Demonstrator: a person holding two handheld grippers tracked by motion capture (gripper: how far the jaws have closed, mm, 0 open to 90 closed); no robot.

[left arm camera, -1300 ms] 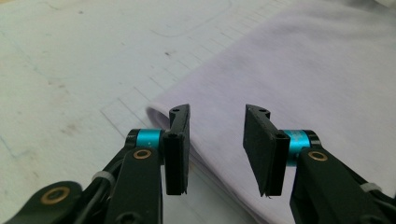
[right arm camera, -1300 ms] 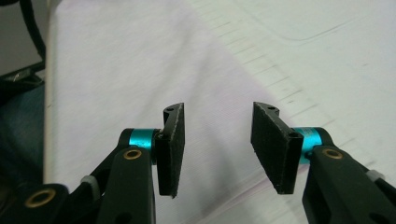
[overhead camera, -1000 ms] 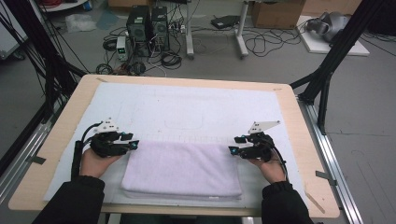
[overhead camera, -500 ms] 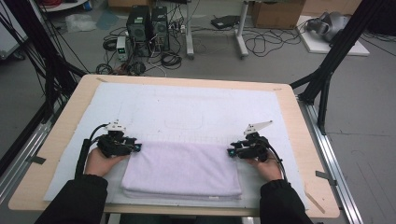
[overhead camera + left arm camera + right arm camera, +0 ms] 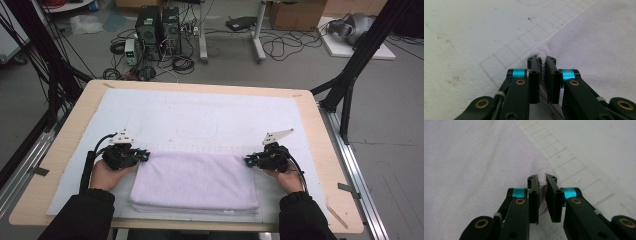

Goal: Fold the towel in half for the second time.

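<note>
White mat (image 5: 200,115) covers the table (image 5: 320,150); nothing obstructs. Folded lilac towel (image 5: 195,182) lies at the near edge. Left gripper (image 5: 142,157) and right gripper (image 5: 247,161), jaws just closed, each pinch a far towel corner.

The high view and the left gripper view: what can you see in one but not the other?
From above: the whole folded towel, both hands, the right hand-held gripper at the towel's far right corner, and computers on the floor. Up close: the left hand-held gripper pinching a towel corner, with fabric squeezed between its jaws, which have just been closing, and grid lines on the mat. Both show the lilac towel, white mat and left hand-held gripper.
</note>
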